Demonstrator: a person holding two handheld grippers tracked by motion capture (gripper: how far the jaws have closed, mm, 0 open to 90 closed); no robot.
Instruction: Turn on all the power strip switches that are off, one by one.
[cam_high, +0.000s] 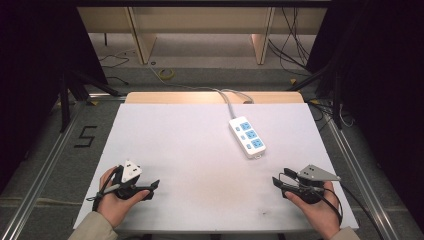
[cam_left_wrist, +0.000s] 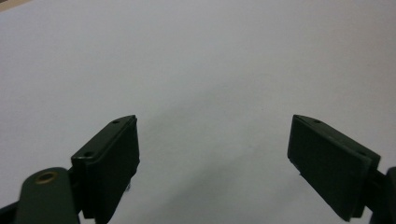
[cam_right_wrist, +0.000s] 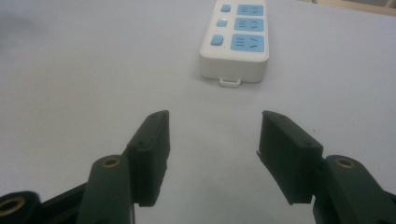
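Both hands rest low at the desk's (cam_high: 165, 135) near edge: left tongs (cam_high: 154, 186) and right tongs (cam_high: 278, 181) gape wide, empty, power strip (cam_high: 247, 136) well ahead.

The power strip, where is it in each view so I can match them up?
High view: the power strip lies right of centre on the white table, cord running to the far edge.
Left gripper view: bare table ahead of the open jaws.
Right gripper view: power strip top centre, beyond the open jaws.
Shared landmark: the white table.
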